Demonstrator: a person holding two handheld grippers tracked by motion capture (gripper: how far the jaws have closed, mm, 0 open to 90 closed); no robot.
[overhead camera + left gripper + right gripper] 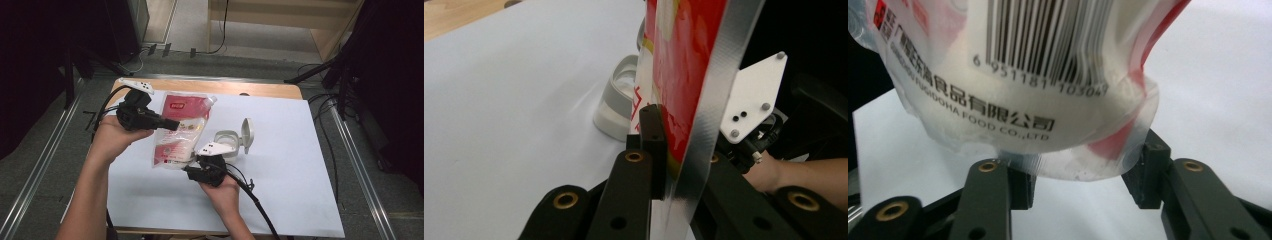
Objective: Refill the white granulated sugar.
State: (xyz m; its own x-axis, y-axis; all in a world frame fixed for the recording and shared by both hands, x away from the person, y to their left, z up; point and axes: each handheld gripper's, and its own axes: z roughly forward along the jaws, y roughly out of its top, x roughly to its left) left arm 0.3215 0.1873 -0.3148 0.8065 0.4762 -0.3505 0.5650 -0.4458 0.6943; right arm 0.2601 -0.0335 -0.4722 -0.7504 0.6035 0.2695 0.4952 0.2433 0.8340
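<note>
glossy plastic pouch, matt white table sheet

The pouch hides the container's left side — contents unreadable.

left forearm: enters from the lower left of the high view, slanting up and right
left gripper: centre-left, jaws pointing right, clamped tight
right hand: bottom centre, wrist below, knuckles up
right gripper: just above that hand, jaws pointing up-left, about half apart
</note>
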